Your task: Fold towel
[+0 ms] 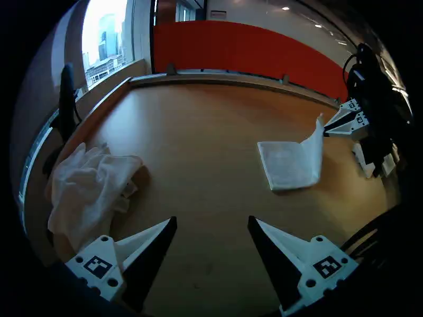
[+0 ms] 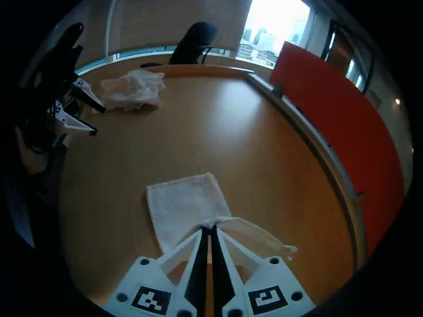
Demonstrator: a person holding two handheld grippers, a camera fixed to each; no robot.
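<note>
Our right gripper [image 2: 210, 235] pinches a lifted edge of the towel [image 2: 182, 203] on the desk [image 1: 201, 132], fingers pressed together; our left gripper [image 1: 211, 224] hangs wide open, the towel at its two o'clock.

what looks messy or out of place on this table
The pile of white towels at one edge of the table is crumpled and unfolded. The folded towel is not lying flat: one edge is lifted, pinched in the right gripper. Nothing looks spilled or damaged.
</note>
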